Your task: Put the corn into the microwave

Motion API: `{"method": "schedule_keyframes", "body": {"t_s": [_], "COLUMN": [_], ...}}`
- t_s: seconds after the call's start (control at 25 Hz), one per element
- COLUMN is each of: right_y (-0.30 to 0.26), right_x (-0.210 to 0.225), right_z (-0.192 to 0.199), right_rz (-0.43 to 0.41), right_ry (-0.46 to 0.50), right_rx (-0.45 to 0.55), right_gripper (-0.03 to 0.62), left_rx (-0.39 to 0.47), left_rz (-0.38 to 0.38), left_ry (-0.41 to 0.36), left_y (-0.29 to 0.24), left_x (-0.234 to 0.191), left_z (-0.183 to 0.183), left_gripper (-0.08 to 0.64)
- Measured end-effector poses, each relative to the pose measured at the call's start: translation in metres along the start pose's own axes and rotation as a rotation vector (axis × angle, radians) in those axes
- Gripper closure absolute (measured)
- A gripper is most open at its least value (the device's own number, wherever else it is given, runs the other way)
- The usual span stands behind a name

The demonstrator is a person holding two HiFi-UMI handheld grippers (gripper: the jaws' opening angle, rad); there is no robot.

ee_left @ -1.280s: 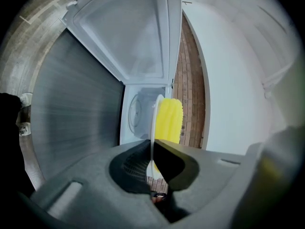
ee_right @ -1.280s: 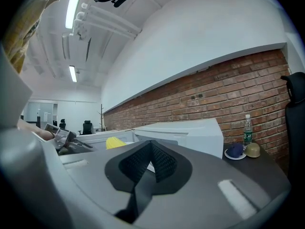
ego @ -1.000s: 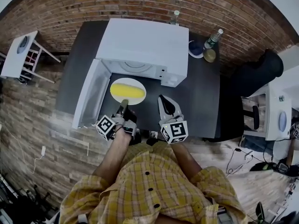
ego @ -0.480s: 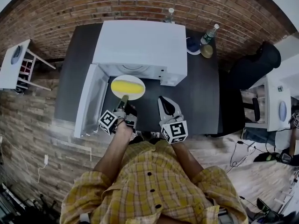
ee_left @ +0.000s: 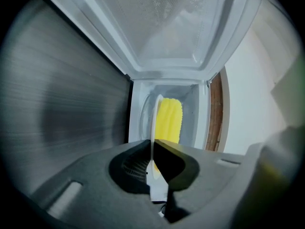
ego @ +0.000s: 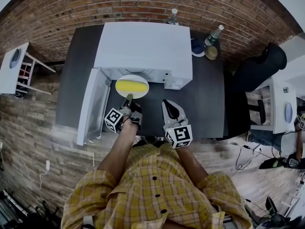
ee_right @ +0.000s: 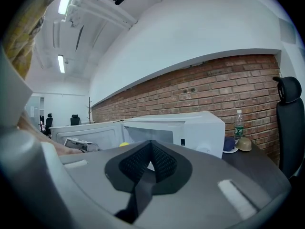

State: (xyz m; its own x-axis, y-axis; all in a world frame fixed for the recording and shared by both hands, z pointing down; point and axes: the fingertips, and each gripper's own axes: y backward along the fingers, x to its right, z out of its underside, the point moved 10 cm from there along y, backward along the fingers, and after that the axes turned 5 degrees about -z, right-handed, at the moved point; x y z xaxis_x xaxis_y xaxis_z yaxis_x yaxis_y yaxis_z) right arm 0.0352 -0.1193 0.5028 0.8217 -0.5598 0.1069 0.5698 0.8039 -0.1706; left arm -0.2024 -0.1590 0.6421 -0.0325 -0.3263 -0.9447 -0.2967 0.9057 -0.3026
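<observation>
1. Pinching the near rim of the white plate (ego: 138,95), the left gripper (ego: 127,99) has its fingers clamped on the thin edge, and the plate runs straight out ahead of the fingertips
2. The corn (ego: 132,86) lies on that plate just beyond the fingertips, a yellow cob set crosswise, right at the mouth of the microwave (ego: 143,46)
3. The door (ego: 92,104) hangs wide open off to the left of the fingers, so the way in looks free
4. Over on the other side, the right gripper (ego: 167,104) hovers above the dark table (ego: 202,104), fingers pressed together on nothing, well to the right of the plate
5. My read: this is the loading step, with the plate at the opening and not yet set down inside
6. Next move calls for a level push deeper into the cavity, then a gentle lowering onto the floor inside, fingers spreading and backing straight out
7. Watch the tilt: a one-edge pinch could let the far side sag and the cob roll
</observation>
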Motion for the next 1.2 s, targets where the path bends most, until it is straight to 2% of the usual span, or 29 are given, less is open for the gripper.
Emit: {"method": "schedule_keyframes", "body": {"t_s": [0.84,1.2], "right_y": [-0.017,-0.024], "right_x": [0.005,0.011], "right_z": [0.006,0.006], "right_rz": [-0.001,-0.005], "right_ry": [-0.006,-0.004], "right_rx": [-0.045,-0.059], "right_gripper": [0.589,0.589], "left_rx": [0.041,0.04], "left_rz": [-0.065,-0.093], "left_ry": [-0.002,-0.04], "left_y": [-0.068,-0.084], "left_x": [-0.014,-0.013], "left_z": [-0.017,-0.022], "left_gripper": [0.538,0.543]}}
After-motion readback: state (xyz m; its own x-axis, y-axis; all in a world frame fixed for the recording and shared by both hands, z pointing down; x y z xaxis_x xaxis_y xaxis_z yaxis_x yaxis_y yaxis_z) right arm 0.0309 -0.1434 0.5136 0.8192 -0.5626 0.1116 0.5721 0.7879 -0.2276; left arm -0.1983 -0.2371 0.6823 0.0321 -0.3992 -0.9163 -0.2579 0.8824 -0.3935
